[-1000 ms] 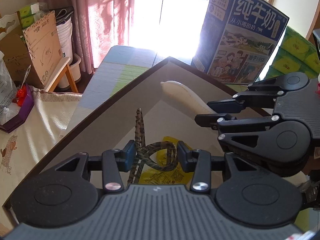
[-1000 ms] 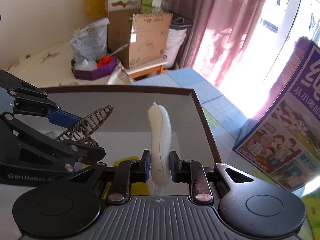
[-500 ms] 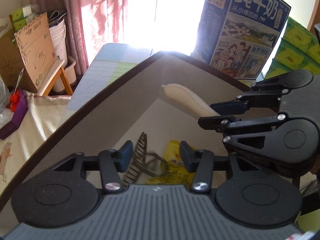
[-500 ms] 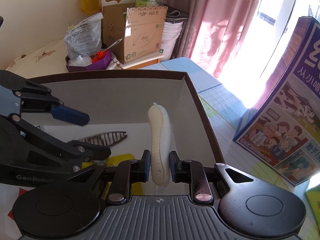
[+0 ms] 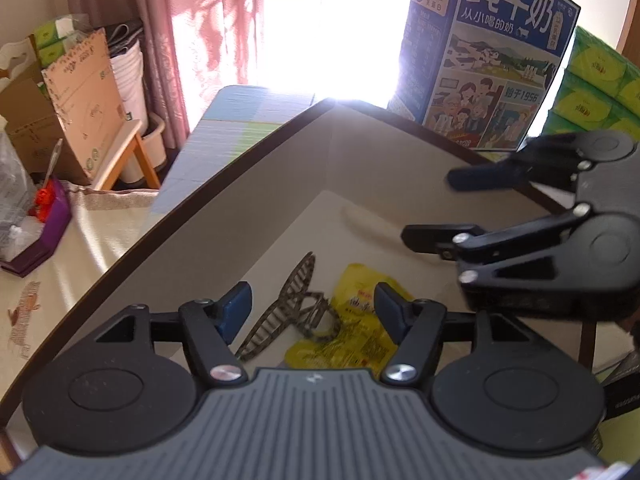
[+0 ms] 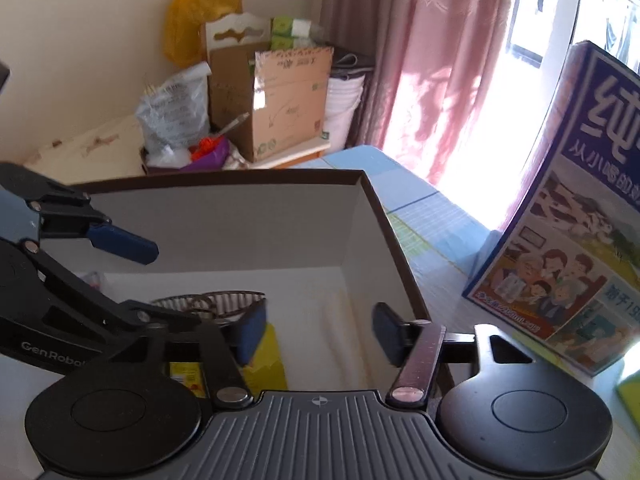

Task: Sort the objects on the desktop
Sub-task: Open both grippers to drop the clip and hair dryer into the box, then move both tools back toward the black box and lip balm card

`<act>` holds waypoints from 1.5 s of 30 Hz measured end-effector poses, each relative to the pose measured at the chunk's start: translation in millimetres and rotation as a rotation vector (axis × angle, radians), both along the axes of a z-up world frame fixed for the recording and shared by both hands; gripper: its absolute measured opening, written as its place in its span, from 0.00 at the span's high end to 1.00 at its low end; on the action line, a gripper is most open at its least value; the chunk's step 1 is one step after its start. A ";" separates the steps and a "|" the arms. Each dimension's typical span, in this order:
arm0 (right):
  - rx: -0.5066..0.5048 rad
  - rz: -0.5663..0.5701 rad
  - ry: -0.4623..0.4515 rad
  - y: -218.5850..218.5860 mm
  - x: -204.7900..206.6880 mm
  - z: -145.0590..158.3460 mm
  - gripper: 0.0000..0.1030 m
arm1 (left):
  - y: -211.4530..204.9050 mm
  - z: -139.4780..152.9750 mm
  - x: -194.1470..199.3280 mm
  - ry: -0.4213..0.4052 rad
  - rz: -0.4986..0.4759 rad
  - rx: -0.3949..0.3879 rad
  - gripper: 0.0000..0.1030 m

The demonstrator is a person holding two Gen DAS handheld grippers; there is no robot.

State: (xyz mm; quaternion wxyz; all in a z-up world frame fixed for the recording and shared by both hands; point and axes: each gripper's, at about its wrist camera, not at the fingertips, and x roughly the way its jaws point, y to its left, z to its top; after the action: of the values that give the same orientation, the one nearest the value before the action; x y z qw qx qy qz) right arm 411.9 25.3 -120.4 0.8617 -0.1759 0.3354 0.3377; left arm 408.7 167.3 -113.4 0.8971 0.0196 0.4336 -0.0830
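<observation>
Both the left claw and right claw hang released over the box, so lift straight out, clear of the hair clip and what seems a blurred white object.

A hair clip is lying on the floor of the box, touching the snack packet just to its right, while a blurred pale object is lying nearer the box's far corner. The milk carton is standing upright beyond the box's far right edge.
</observation>
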 end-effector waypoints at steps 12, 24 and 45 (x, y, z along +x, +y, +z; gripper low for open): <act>0.107 -0.036 0.013 -25.8 -32.9 24.5 0.09 | 5.8 26.1 -35.6 -0.012 0.064 0.022 0.18; 0.251 -0.087 0.021 -55.8 -95.6 64.8 0.02 | 8.0 63.5 -97.6 -0.023 0.130 -0.002 0.13; 0.329 -0.124 0.011 -96.7 -209.6 107.8 0.02 | -22.7 110.6 -216.4 -0.098 0.145 0.008 0.08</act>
State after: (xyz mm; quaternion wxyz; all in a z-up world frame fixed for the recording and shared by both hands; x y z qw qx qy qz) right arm 202.4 -71.4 -12.6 0.8963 -0.0095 0.2904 0.3351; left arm 192.3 144.6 -2.8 0.9208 -0.0041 0.3896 -0.0149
